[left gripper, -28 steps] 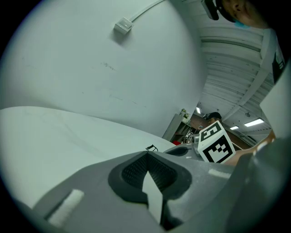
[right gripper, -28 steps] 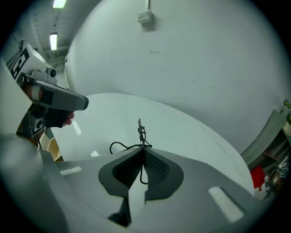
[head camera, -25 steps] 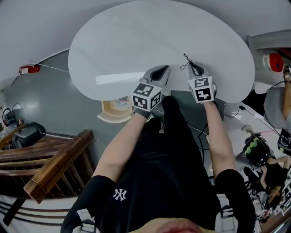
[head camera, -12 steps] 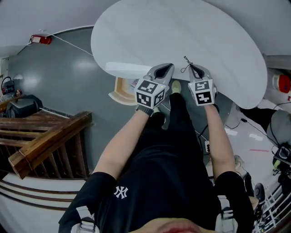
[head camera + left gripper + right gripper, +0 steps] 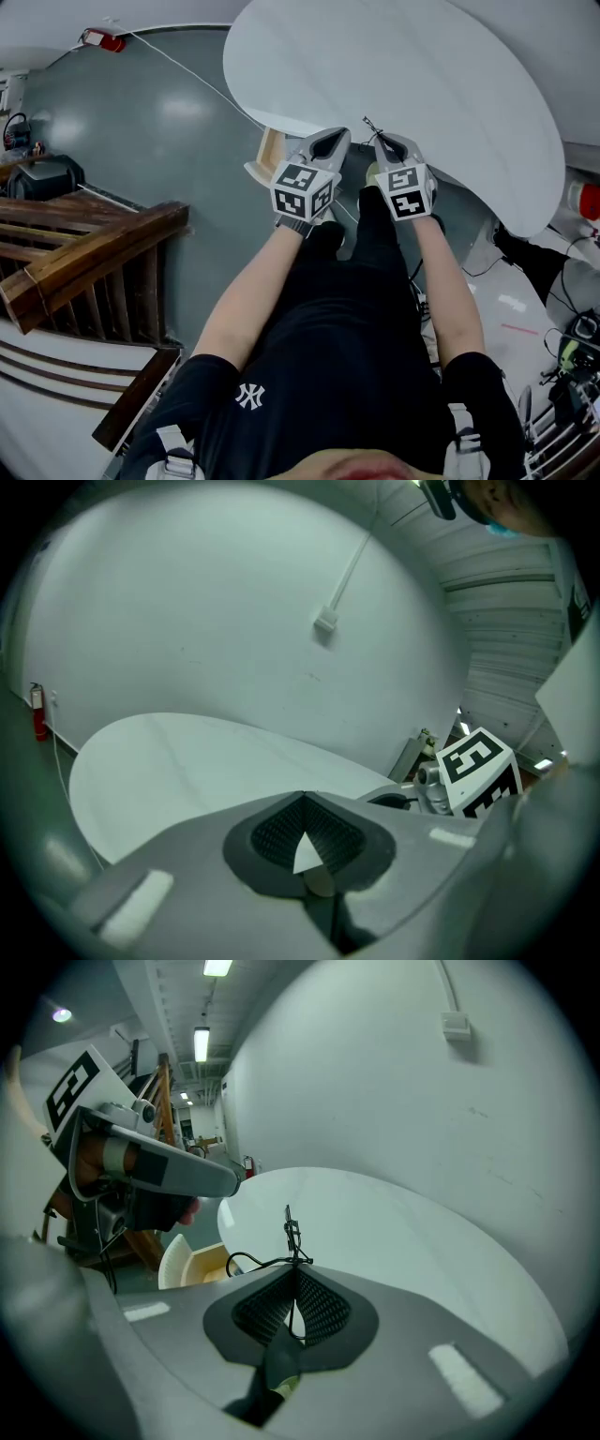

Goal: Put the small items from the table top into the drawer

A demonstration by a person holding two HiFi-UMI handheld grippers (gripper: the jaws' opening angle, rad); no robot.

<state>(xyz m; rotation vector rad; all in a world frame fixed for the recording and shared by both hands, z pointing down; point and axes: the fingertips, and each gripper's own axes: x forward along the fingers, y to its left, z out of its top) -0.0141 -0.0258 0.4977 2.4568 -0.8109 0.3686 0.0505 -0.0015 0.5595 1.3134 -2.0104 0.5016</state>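
Below, a smooth round white table is set on glossy grey floor, with a wooden railing to its left. At the table's near edge a thin black wire piece is pinched in the right gripper — the left gripper is closed and empty. Under the table the pale drawer is left open — the table is seen further right than a second ago.

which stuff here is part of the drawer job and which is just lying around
Job: black cord in the shut right claw, open drawer, white table.
Lying about: wooden railing, red fire extinguisher.
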